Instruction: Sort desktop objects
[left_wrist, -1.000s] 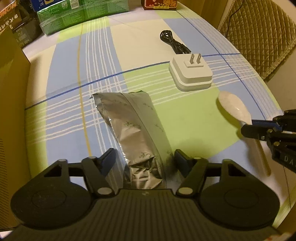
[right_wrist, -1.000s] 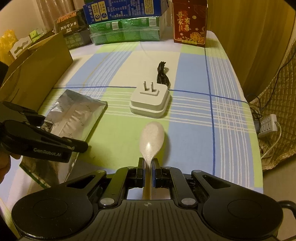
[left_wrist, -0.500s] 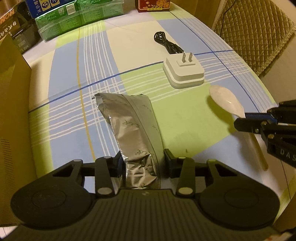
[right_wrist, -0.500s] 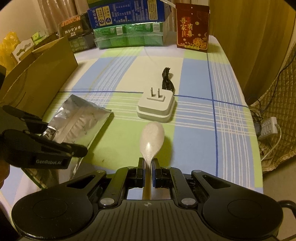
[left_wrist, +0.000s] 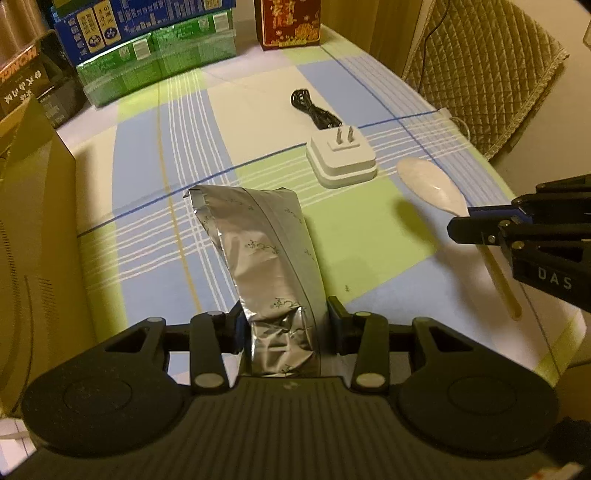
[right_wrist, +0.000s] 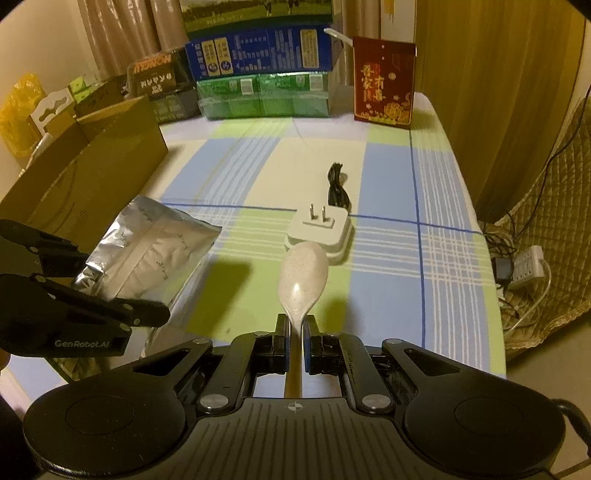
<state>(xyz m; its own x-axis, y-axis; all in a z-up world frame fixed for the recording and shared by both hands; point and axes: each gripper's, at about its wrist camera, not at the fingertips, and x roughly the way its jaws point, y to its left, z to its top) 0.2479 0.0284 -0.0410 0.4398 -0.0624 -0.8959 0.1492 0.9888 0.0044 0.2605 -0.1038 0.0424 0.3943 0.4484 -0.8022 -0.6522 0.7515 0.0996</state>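
A: The checked tablecloth covers the table, with stacked cartons at the far edge. Where are the things, counted from the white charger?

B: The foil pouch is to its left, pinched at the near end by the left gripper. The spoon is just in front of the charger; the right gripper presses its fingers together on the handle. The black cable lies behind the charger.

A: What differs from a second ago?

B: The left jaws were wide then; they have closed on the pouch. Both things seem lifted now, though the near pouch end is hidden.

A: Advice?

B: Carry slowly, keep the spoon level, and probably drop both in the cardboard box far left of the charger.
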